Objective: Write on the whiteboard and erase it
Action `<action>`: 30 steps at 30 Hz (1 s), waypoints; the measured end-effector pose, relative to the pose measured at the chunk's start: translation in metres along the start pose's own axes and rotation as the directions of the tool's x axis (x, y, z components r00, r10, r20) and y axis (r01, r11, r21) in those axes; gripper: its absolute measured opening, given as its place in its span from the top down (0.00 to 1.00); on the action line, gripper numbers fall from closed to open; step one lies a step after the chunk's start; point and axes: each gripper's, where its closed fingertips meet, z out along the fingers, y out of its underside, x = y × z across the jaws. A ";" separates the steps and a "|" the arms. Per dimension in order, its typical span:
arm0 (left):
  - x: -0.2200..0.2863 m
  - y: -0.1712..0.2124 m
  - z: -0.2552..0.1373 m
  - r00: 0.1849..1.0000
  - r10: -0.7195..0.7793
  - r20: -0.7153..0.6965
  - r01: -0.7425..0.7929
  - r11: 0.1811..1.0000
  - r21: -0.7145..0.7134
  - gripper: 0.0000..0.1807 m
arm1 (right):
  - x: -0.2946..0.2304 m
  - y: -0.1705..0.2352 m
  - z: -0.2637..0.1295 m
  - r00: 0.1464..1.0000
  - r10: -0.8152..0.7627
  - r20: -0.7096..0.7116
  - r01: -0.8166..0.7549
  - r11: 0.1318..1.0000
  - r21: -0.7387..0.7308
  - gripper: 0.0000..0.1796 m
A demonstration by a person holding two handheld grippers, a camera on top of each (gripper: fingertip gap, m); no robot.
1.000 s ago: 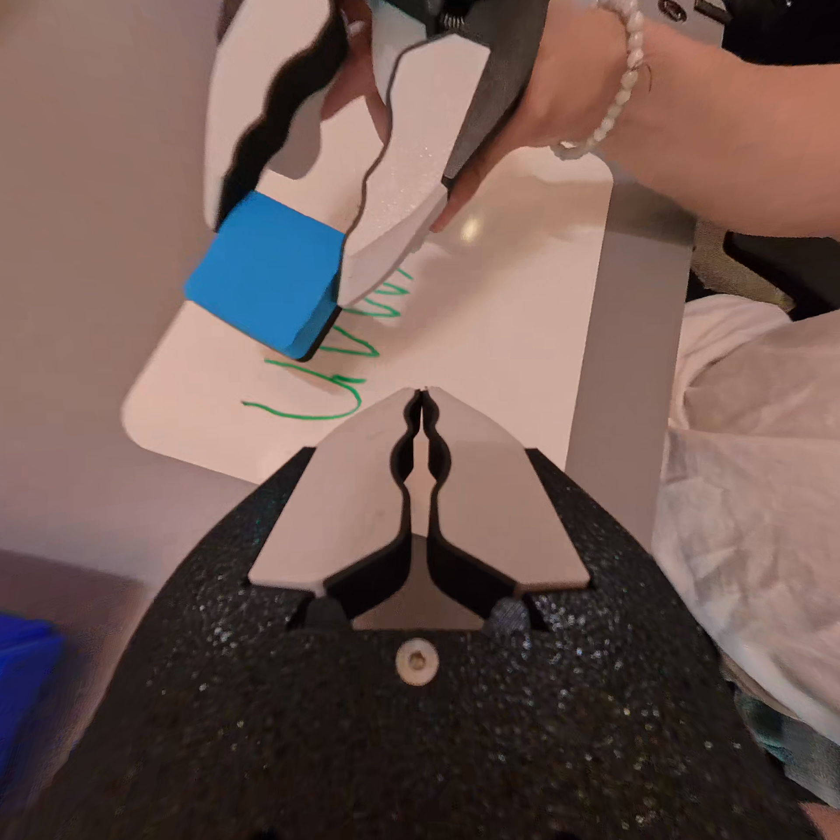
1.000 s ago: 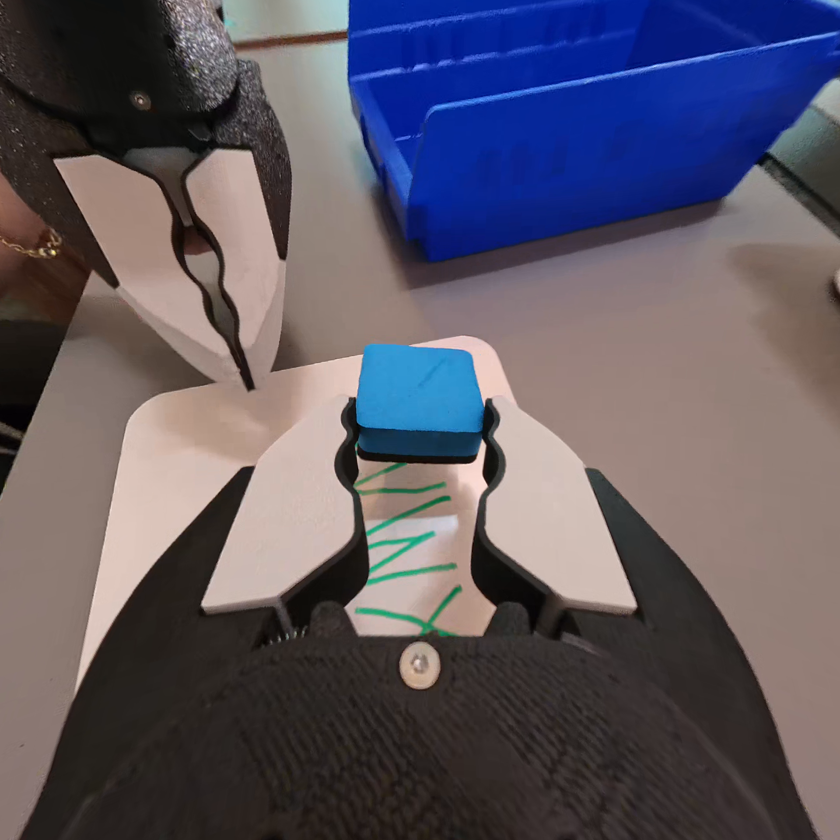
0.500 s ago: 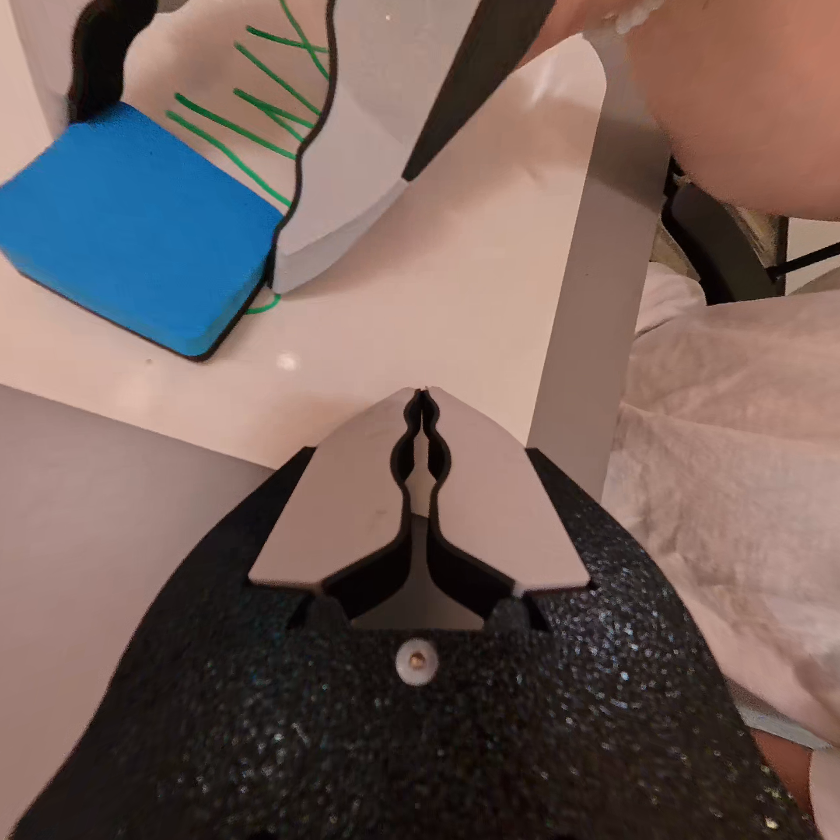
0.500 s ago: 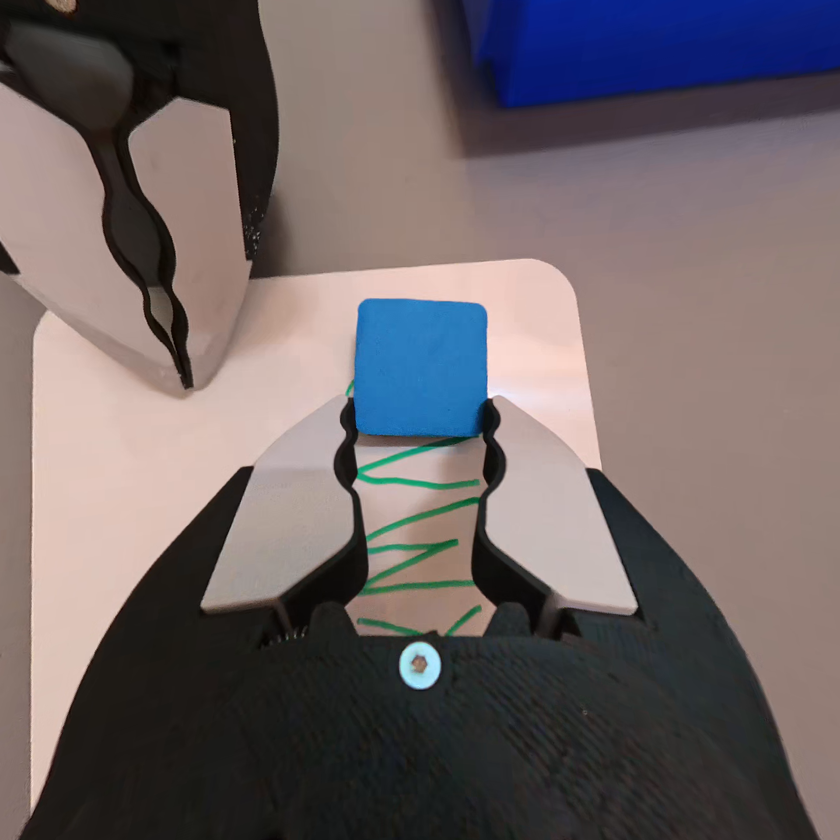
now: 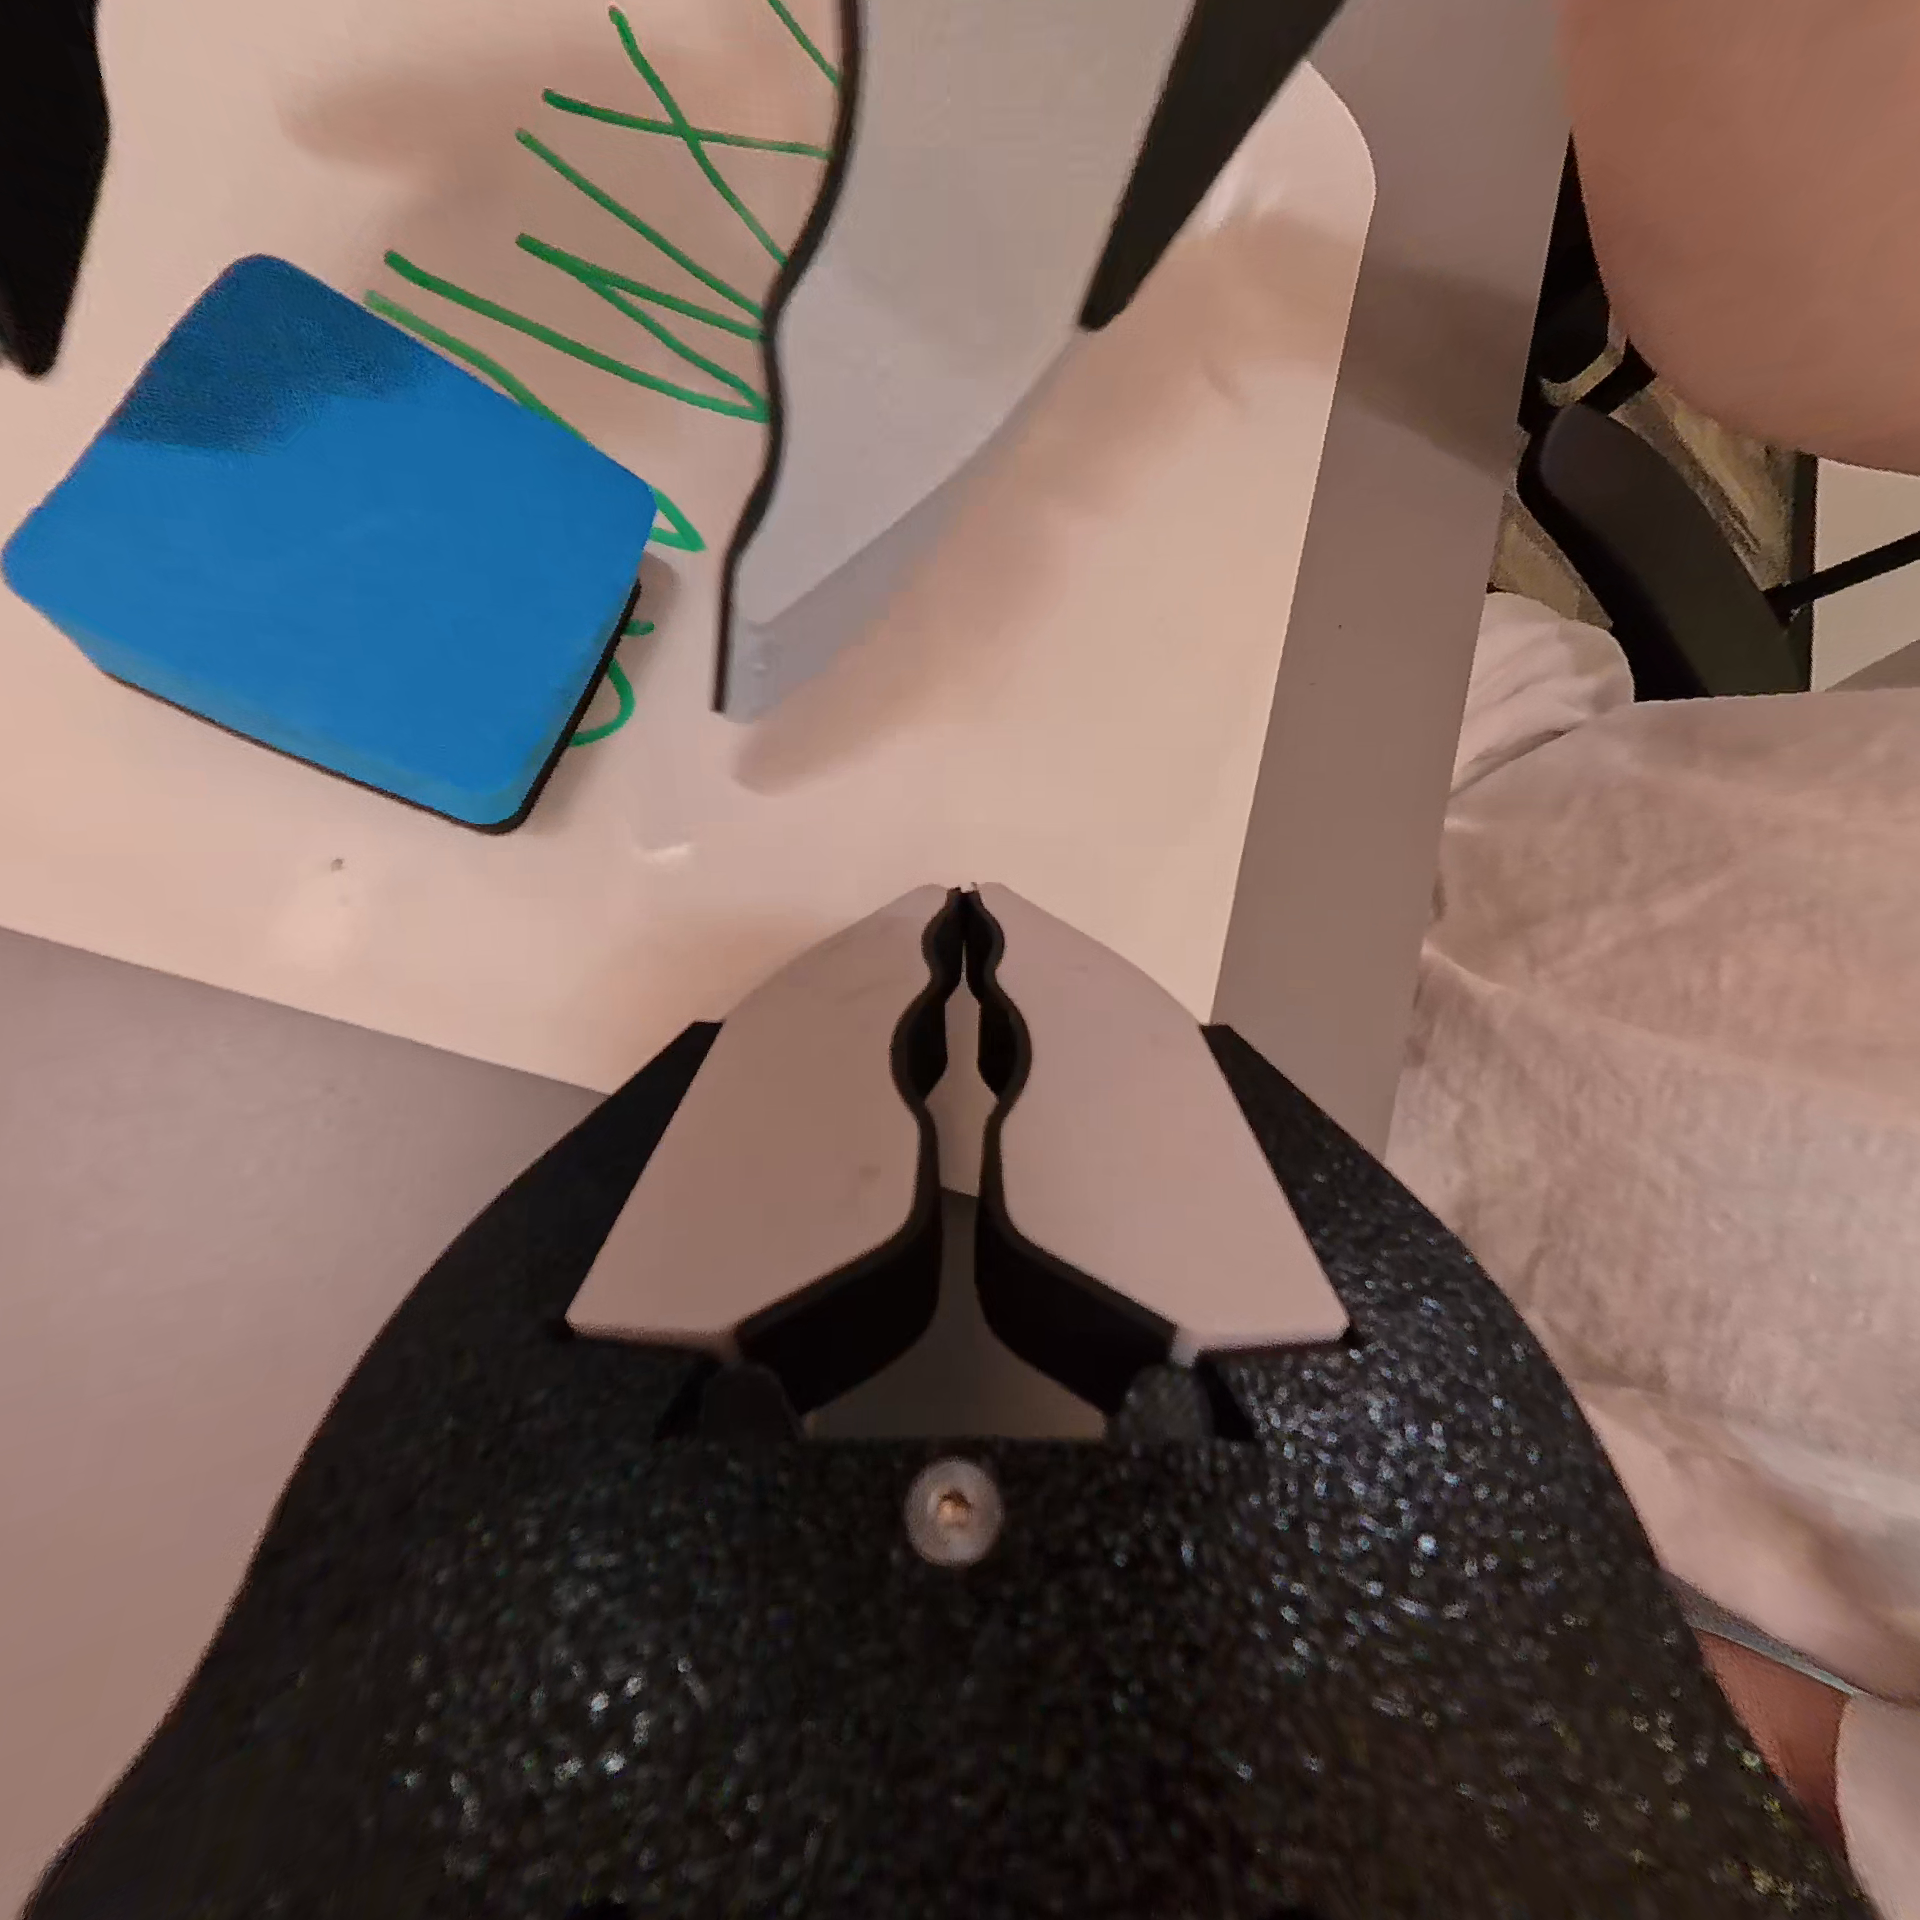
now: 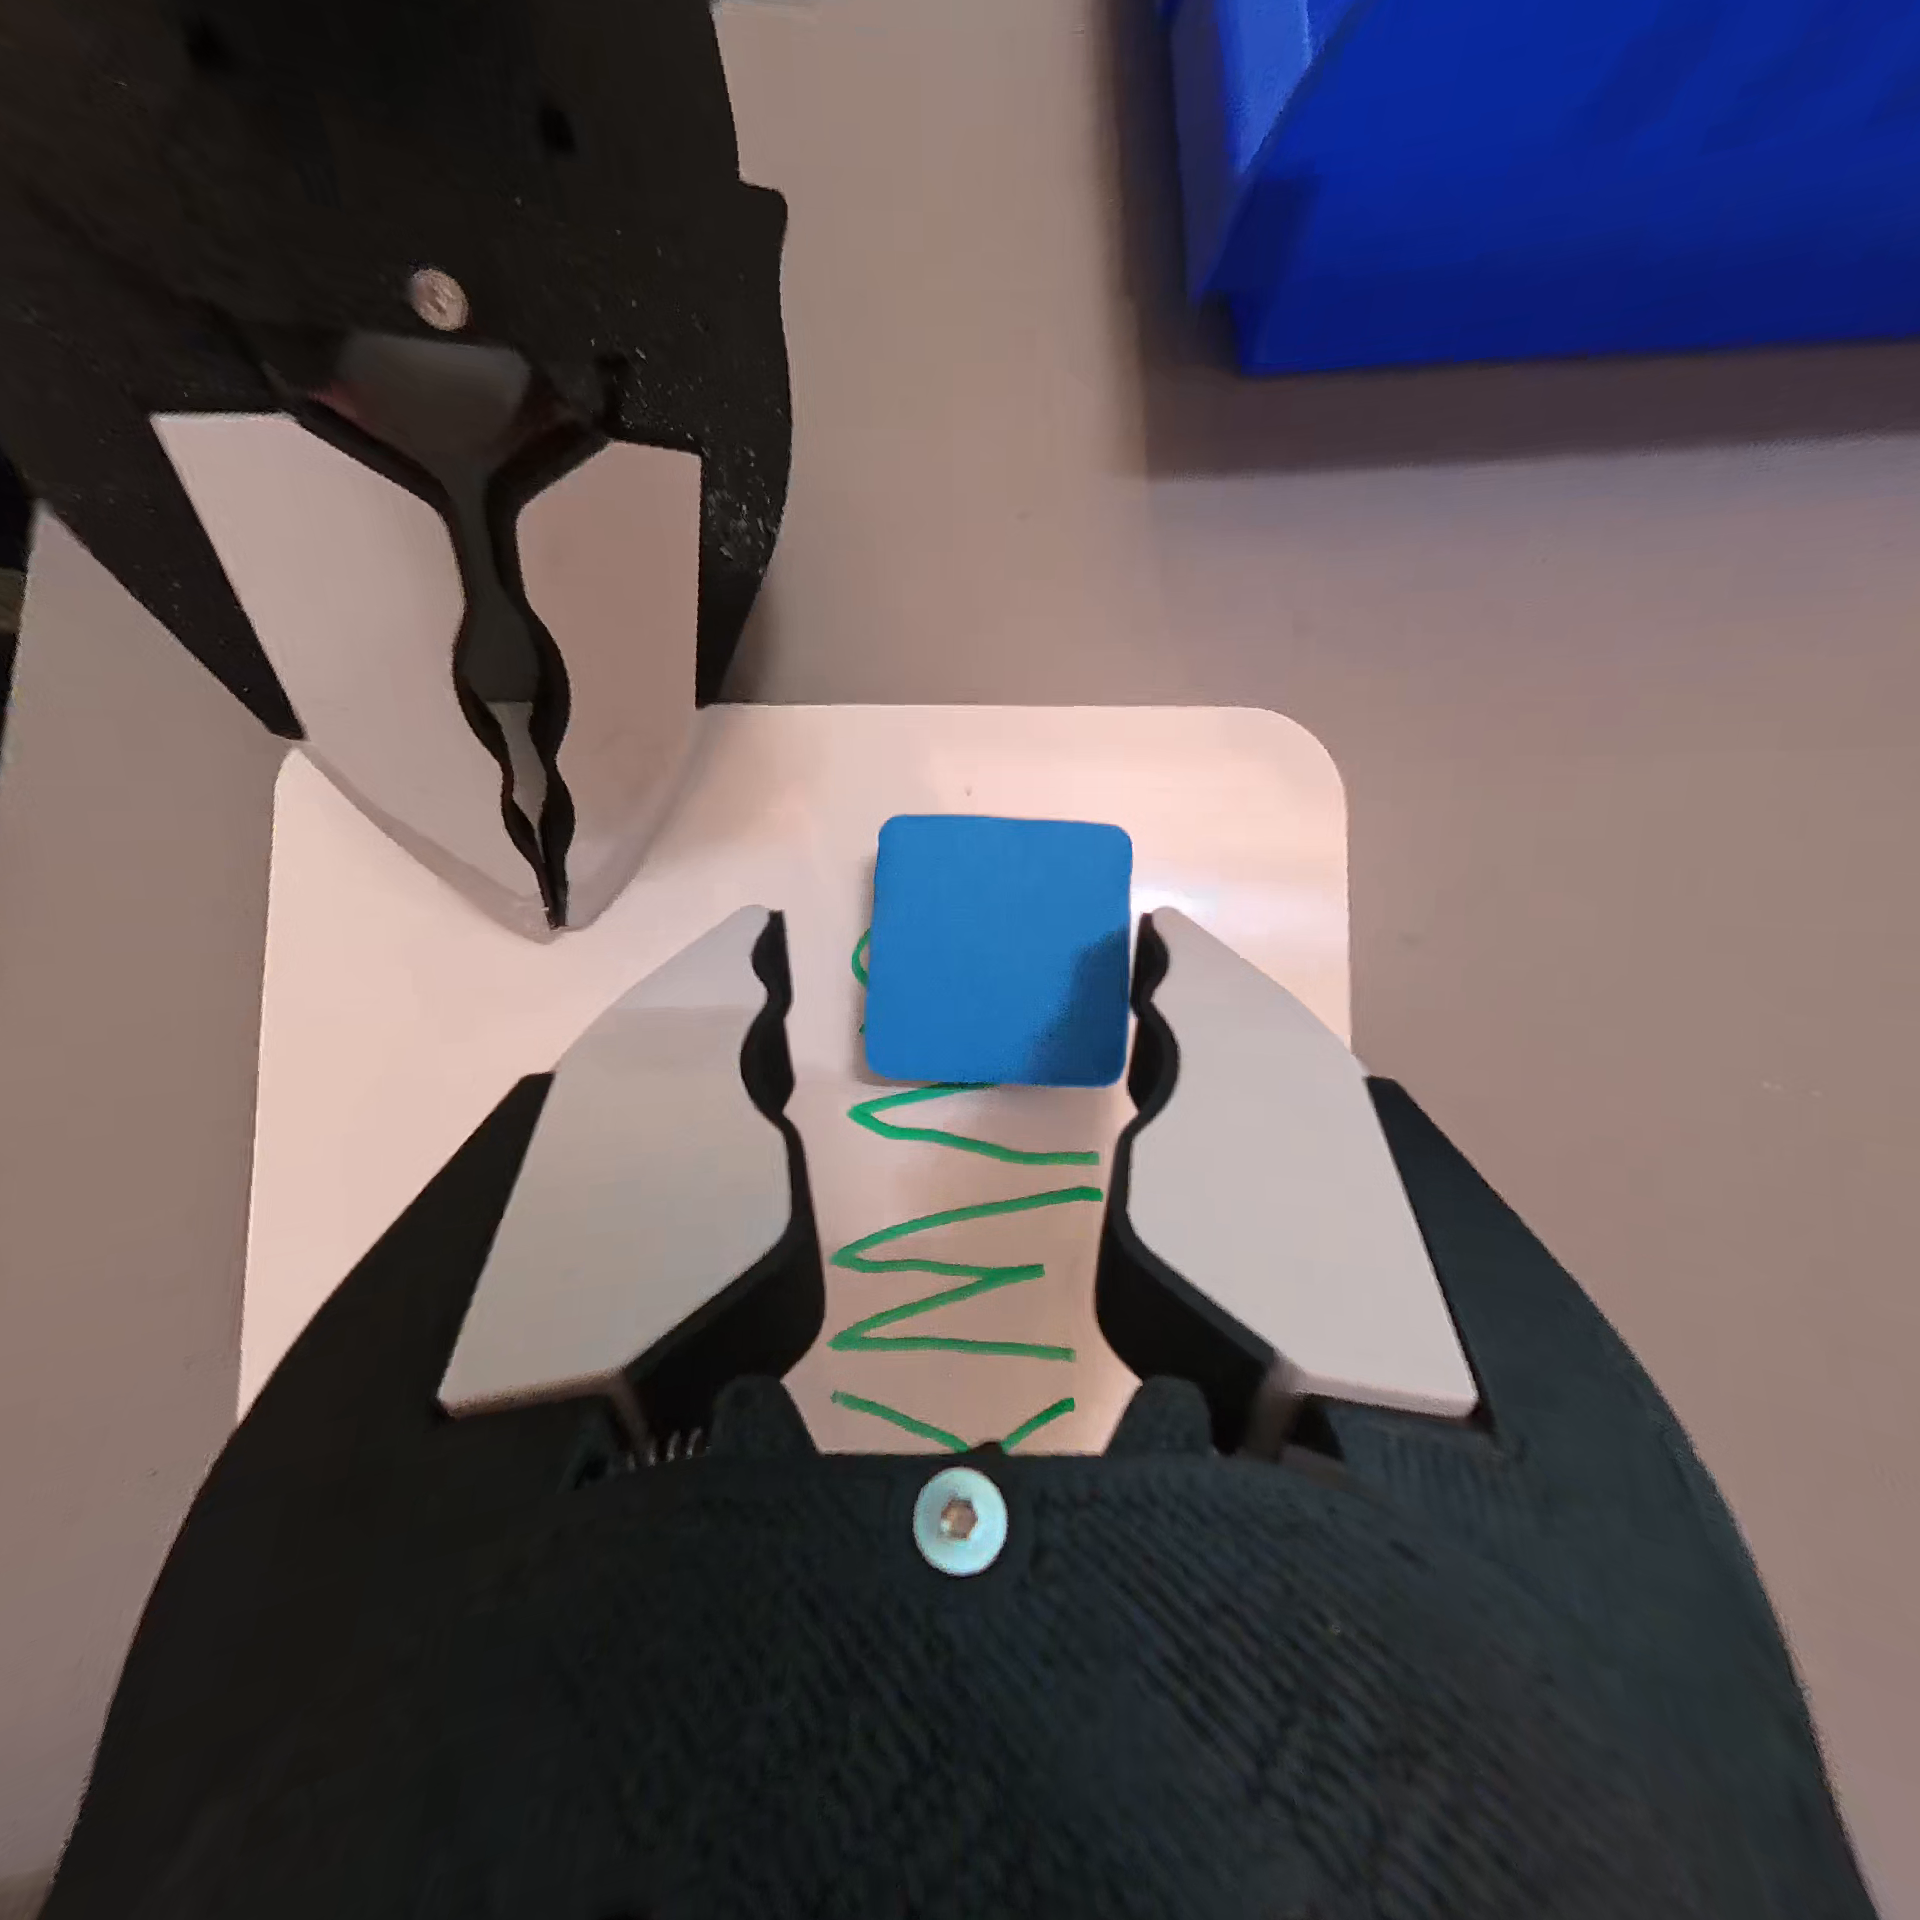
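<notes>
A: How is the left gripper (image 5: 964, 891) set?

B: Its 2 fingers (image 5: 790, 1164) are pressed together from the tips back, with nothing between them. It points steeply down at the whiteboard (image 5: 935, 727), near 1 corner.

A: Does it touch the whiteboard?

B: The tip is on it or just above it; I cannot tell which.

A: And the right gripper (image 6: 961, 920)?

B: It sits low over the middle of the whiteboard with its jaws spread wide, the 2 pale fingers (image 6: 644, 1174) level with each other and pointing along the board's length.

A: Any of the person showing?

B: A bare forearm (image 5: 1745, 208), beyond the whiteboard's side edge.
</notes>
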 end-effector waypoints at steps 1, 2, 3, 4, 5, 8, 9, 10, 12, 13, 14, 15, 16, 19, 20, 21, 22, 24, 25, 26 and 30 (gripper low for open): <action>0.000 0.000 0.000 1.000 0.004 -0.003 -0.004 1.000 -0.002 1.00 | 0.000 0.004 0.003 1.000 0.005 0.008 -0.005 0.999 -0.035 0.69; 0.000 0.000 0.000 1.000 0.004 -0.004 -0.004 1.000 -0.003 1.00 | 0.003 0.002 0.004 1.000 0.002 -0.006 -0.002 0.999 -0.032 0.75; 0.000 0.000 0.000 1.000 0.005 -0.005 -0.005 1.000 -0.003 1.00 | 0.002 0.000 0.002 1.000 0.005 0.012 -0.005 1.000 -0.025 0.93; 0.001 0.000 0.000 1.000 0.008 -0.006 -0.008 1.000 -0.002 1.00 | 0.003 -0.003 0.001 0.999 0.037 0.018 -0.037 0.999 -0.014 1.00; 0.001 0.000 0.000 1.000 0.011 -0.007 -0.011 1.000 -0.003 1.00 | 0.004 -0.004 0.002 0.998 0.060 0.032 -0.060 0.998 -0.008 1.00; 0.001 0.000 0.000 1.000 0.015 -0.009 -0.015 1.000 -0.004 1.00 | -0.002 -0.003 0.006 0.997 0.052 0.064 -0.052 0.999 -0.012 1.00; 0.001 0.000 0.000 1.000 0.022 -0.008 -0.022 1.000 -0.005 1.00 | -0.002 -0.003 0.004 0.998 0.038 0.054 -0.037 0.999 -0.019 0.98; 0.001 0.001 0.000 1.000 0.028 -0.006 -0.028 1.000 -0.007 1.00 | -0.002 -0.004 0.001 0.999 0.022 0.038 -0.021 1.000 -0.013 0.88; 0.002 0.001 0.000 0.999 0.033 -0.005 -0.033 0.999 -0.007 1.00 | -0.002 -0.011 -0.005 1.000 -0.021 0.010 0.020 1.000 0.019 0.77; 0.002 0.001 0.000 0.999 0.032 -0.007 -0.032 0.999 -0.006 1.00 | -0.001 -0.016 -0.007 0.999 -0.041 -0.015 0.042 0.998 0.040 0.72; 0.002 0.001 0.000 0.999 0.032 -0.010 -0.032 0.999 -0.007 1.00 | 0.000 -0.019 -0.007 0.998 -0.058 -0.026 0.059 0.997 0.048 0.66; 0.002 0.001 0.000 0.999 0.034 -0.011 -0.034 0.999 -0.008 1.00 | -0.001 -0.018 -0.006 0.998 -0.068 -0.018 0.069 0.997 0.035 0.65; 0.002 0.001 0.000 0.999 0.035 -0.013 -0.036 0.999 -0.007 1.00 | -0.002 -0.014 -0.003 0.997 -0.071 -0.003 0.071 0.997 0.006 0.65; 0.002 0.000 0.000 0.999 0.036 -0.015 -0.036 0.999 -0.001 1.00 | -0.002 -0.003 0.009 0.997 -0.079 0.015 0.080 0.993 -0.083 0.65; 0.002 0.000 0.000 0.999 0.038 -0.016 -0.038 0.999 0.001 1.00 | 0.002 0.001 0.013 0.997 -0.081 0.001 0.080 0.990 -0.112 0.65; 0.002 0.000 0.000 0.999 0.038 -0.015 -0.038 0.999 0.002 1.00 | 0.005 0.005 0.015 0.996 -0.086 -0.012 0.083 0.986 -0.144 0.65; 0.002 0.000 0.000 0.999 0.039 -0.014 -0.039 0.999 0.002 1.00 | 0.005 0.007 0.018 0.996 -0.091 -0.014 0.087 0.982 -0.168 0.67; 0.002 0.000 0.000 0.999 0.043 -0.010 -0.043 0.999 -0.001 1.00 | 0.008 0.004 0.019 0.996 -0.087 -0.032 0.081 0.984 -0.157 0.70; 0.002 0.001 0.000 0.999 0.045 -0.008 -0.045 0.999 -0.003 1.00 | 0.008 0.005 0.018 0.996 -0.085 -0.036 0.078 0.983 -0.165 0.71; 0.002 0.001 0.000 0.999 0.046 -0.005 -0.046 0.999 -0.005 1.00 | 0.008 0.006 0.018 0.997 -0.077 -0.029 0.071 0.983 -0.172 0.71; 0.002 0.001 0.000 0.999 0.041 0.002 -0.041 0.999 -0.006 1.00 | -0.009 0.005 0.019 0.996 -0.062 0.057 0.071 0.985 -0.160 0.71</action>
